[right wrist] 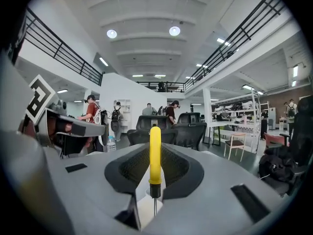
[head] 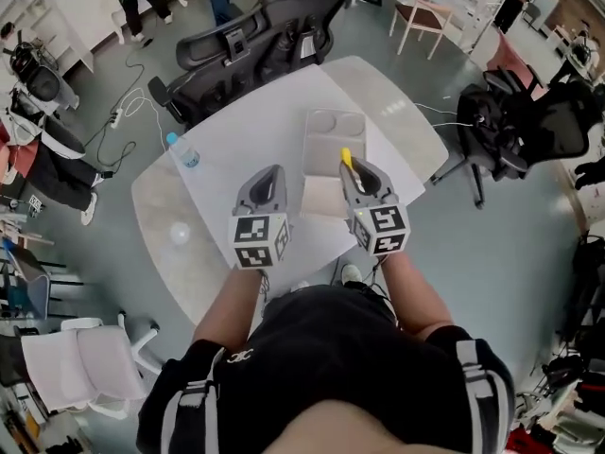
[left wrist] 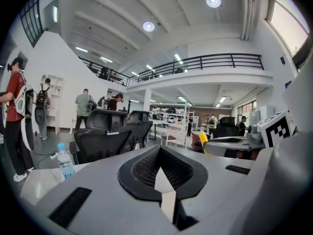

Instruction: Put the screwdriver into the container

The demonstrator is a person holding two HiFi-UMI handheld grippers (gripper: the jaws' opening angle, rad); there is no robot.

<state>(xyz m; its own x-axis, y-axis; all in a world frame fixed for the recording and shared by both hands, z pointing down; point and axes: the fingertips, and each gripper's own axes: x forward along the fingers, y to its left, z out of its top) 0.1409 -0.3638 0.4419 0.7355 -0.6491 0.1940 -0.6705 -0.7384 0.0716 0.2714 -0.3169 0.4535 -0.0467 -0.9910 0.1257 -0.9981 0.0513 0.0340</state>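
Screwdriver (right wrist: 154,153): shaft shows only in right gripper view.

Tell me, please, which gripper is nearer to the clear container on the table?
Right. The right gripper, holding the screwdriver, hangs over the near right corner of the container; the left gripper is off to its left, clear of it.

The screwdriver (right wrist: 155,151) has a glossy yellow plastic handle and a metal shaft. The right gripper (head: 354,173) is matt grey plastic, its pads (right wrist: 132,165) rough black. The container (head: 333,140) is translucent plastic.
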